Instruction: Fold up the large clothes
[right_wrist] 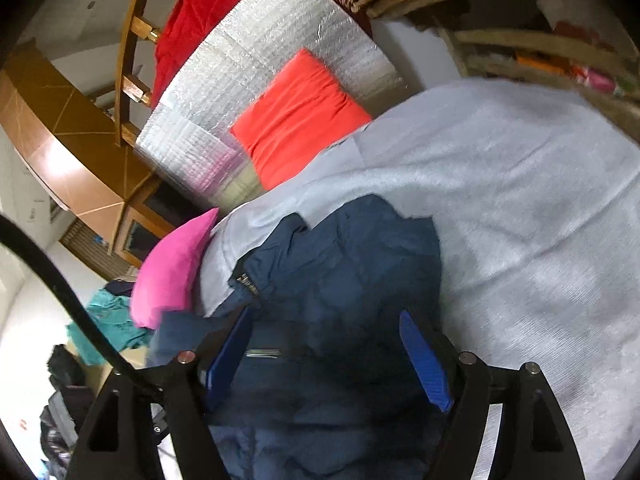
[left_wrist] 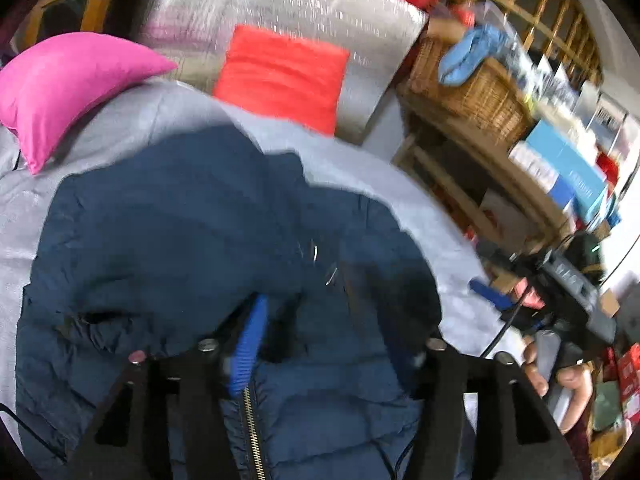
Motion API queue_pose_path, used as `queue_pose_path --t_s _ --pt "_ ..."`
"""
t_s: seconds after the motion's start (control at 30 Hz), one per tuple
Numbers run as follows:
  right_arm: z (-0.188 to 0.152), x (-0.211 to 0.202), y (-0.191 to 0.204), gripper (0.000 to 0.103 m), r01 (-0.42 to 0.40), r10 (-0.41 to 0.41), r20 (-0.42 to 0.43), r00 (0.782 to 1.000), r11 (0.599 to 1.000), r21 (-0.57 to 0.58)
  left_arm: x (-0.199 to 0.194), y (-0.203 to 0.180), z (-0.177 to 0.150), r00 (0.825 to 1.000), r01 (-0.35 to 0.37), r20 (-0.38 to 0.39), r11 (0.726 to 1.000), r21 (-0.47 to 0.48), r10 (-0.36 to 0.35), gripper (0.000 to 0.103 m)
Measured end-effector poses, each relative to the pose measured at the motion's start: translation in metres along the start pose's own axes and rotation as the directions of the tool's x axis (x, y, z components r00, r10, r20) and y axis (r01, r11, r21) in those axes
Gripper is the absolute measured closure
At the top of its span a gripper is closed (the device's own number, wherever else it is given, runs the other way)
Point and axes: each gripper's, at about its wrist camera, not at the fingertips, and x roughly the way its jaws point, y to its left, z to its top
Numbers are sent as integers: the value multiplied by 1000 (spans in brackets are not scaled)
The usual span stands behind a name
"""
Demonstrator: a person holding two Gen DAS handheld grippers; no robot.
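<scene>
Hovering spread and empty over the puffy navy jacket [left_wrist: 192,216], each hand-held gripper, left [left_wrist: 320,344] and right [right_wrist: 328,356], risks pinching several slippery layers, spoiling the fold.

A navy padded jacket [right_wrist: 340,272] lies bunched at the grey blanket's [right_wrist: 520,200] near edge, beneath the right gripper's [right_wrist: 328,356] parted blue pads [right_wrist: 426,364], which hover apart above it.

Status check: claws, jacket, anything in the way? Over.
Left claw open above the navy jacket, holding nothing. Right claw open, jacket between the fingers, no grip. Jacket bunched on the grey cover. Pink cushion beside it, not blocking.
</scene>
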Motion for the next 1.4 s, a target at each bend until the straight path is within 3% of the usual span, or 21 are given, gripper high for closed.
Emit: queue_pose_path --t_s 0.07,0.17,0.3,0.43,0.53,0.63,0.73,0.8,0.87,0.93,1.03,1.17,1.27,1.4 --pt "-3 6 -2 24 -53 55 -37 998 998 37 -17 9 6 997 56 48 998 -26 -55 28" --pt "-11 18 -2 24 -114 122 -92 988 990 86 -31 28 11 989 126 83 989 -78 -119 26" --pt "-26 42 4 24 -183 209 -183 961 971 151 -45 55 9 990 -40 129 989 -141 58 25" --pt "-41 70 9 24 -188 228 -246 942 966 178 -52 92 8 968 -193 109 951 -243 224 25" --pt "-48 92 12 24 -177 229 -278 933 963 203 -49 108 5 936 -319 63 910 -266 347 25" --pt "-57 115 14 24 -131 186 -306 934 973 191 -41 124 -2 882 -467 -38 859 -210 470 25" --pt "-64 125 27 24 -120 158 -287 945 982 145 -28 137 -11 856 -516 -132 837 -180 499 25" --pt "-70 130 41 31 -144 172 -295 940 983 113 -21 143 -20 860 -506 -182 844 -178 477 25" --pt "-75 129 52 58 -129 140 -278 950 990 55 -17 144 -21 862 -499 -206 848 -178 464 25" --pt "-74 123 65 75 -98 89 -239 967 995 -27 -16 142 -22 861 -498 -215 850 -175 460 25" --pt "-64 98 78 80 -19 5 -92 996 989 -150 -19 137 -23 865 -492 -203 852 -175 458 25" --pt "-45 69 72 82 64 -53 69 996 984 -169 -32 132 -18 874 -483 -155 855 -190 460 25" --pt "-30 71 45 82 159 -152 76 985 982 -102 -36 127 -18 866 -499 -139 847 -183 480 25" --pt "-21 80 12 79 231 -231 -1 973 973 17 -35 128 -19 850 -525 -138 836 -162 508 25"
